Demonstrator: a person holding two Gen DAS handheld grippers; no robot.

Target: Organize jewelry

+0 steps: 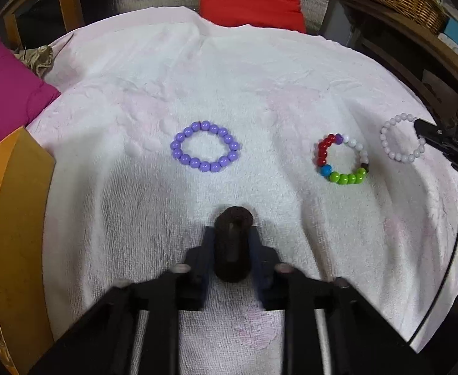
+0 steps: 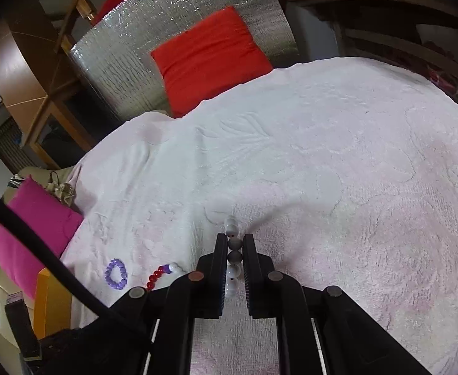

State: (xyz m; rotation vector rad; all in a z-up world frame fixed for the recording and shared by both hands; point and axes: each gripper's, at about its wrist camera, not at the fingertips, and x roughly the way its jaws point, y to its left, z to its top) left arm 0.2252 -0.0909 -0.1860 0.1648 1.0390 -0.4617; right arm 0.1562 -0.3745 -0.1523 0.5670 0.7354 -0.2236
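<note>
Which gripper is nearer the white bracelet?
Right. The right gripper is shut on the white bracelet; the left gripper holds a dark cylinder well off to the bracelet's left, past the multicolor bracelet.

Dark cylinder between left gripper fingers.

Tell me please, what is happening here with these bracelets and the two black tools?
A person is sorting bead bracelets on a white towel. The right tongs are shut on the white bracelet at the towel's right side. The left tongs grip a dark cylinder; what it is I cannot tell. The purple bracelet and the multicolored bracelet lie flat, untouched.
</note>
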